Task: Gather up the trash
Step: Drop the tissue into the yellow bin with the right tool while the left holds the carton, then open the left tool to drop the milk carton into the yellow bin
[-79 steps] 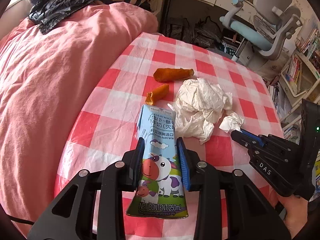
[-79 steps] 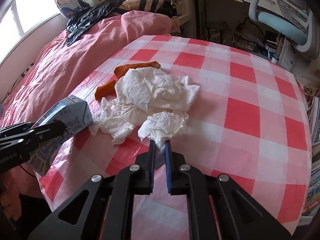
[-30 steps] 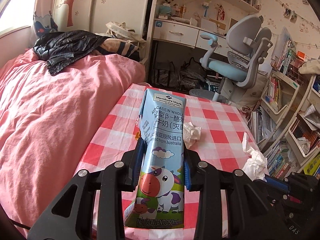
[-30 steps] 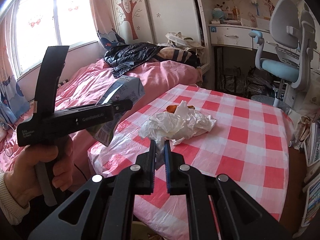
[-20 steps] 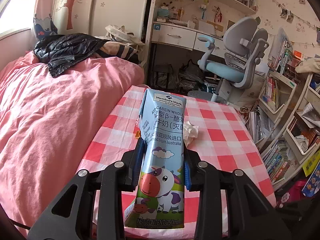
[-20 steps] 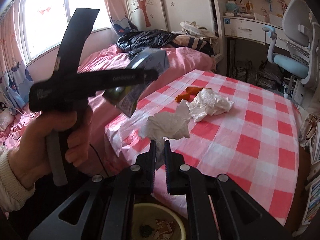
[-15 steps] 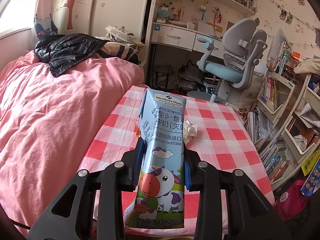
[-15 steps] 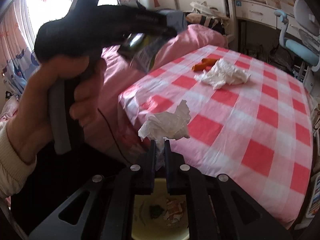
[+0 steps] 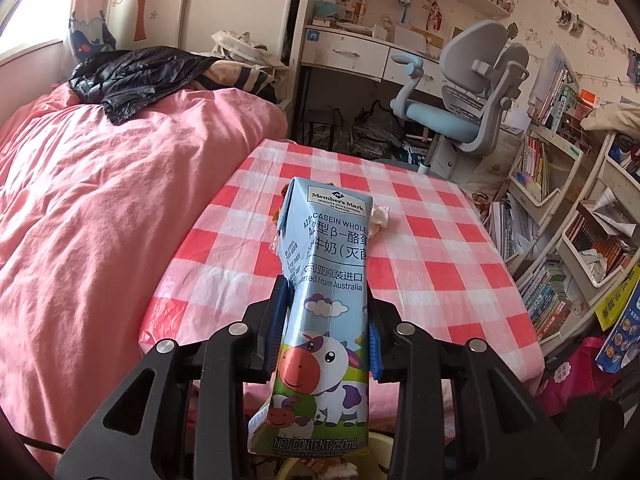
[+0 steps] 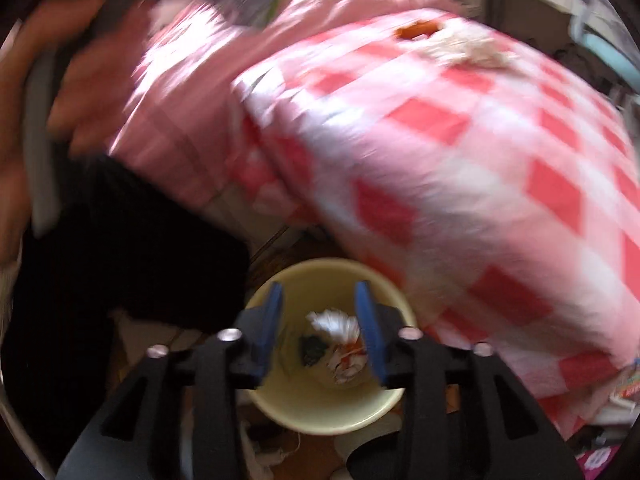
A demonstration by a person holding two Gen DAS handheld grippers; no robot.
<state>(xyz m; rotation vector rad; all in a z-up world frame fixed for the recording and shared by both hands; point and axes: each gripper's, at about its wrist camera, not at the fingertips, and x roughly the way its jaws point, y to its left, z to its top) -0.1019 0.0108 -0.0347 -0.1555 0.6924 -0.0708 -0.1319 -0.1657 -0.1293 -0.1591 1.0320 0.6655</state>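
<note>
Swung down off the surface [image 10: 460,152], the right gripper [image 10: 319,312] now opens above the bin [image 10: 320,416], tissue [image 10: 336,322] dropping between its spread jaws. Left gripper [image 9: 326,320] pinches the milk carton [image 9: 324,300].

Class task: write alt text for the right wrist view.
The right gripper, jaws opening with nothing between them, points down into a pale yellow bin holding crumpled tissue. Beside it stands a red-checked table. The picture is blurred.

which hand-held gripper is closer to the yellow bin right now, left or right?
Right. The right hand-held gripper hangs directly over the yellow bin, jaws opening with nothing between them. The left hand-held gripper holds the milk carton higher, by the table's near edge.
</note>
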